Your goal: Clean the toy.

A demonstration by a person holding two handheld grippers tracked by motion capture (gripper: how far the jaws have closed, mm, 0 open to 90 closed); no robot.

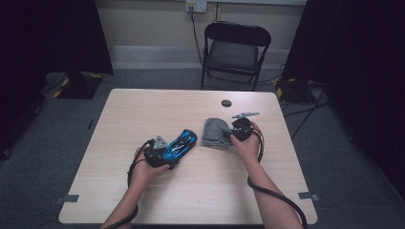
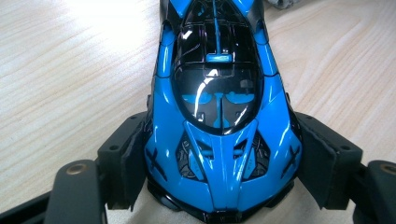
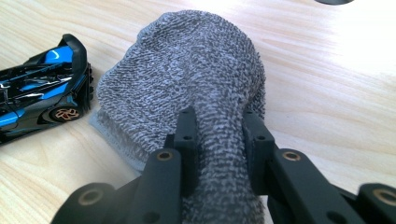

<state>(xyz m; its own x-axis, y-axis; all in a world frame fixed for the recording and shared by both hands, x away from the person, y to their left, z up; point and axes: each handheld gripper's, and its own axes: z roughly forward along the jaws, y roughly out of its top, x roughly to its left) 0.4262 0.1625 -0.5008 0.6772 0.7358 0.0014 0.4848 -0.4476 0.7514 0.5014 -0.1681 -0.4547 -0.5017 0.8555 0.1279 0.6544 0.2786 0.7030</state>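
Our left gripper (image 1: 165, 153) clamps the glossy blue and black toy sports car (image 2: 219, 116) by its sides, left of centre on the pale wooden table (image 1: 143, 109). Our right gripper (image 3: 217, 140) pinches a fold of the grey knitted cloth (image 3: 187, 70) lying just right of the car.

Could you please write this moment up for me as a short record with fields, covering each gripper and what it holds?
left gripper: shut on the blue toy car, jaws against both its flanks
right gripper: shut on a bunched fold of the grey knitted cloth
car and cloth: side by side, a small gap between them
surface: light wooden table
also on table: small dark disc near the far edge
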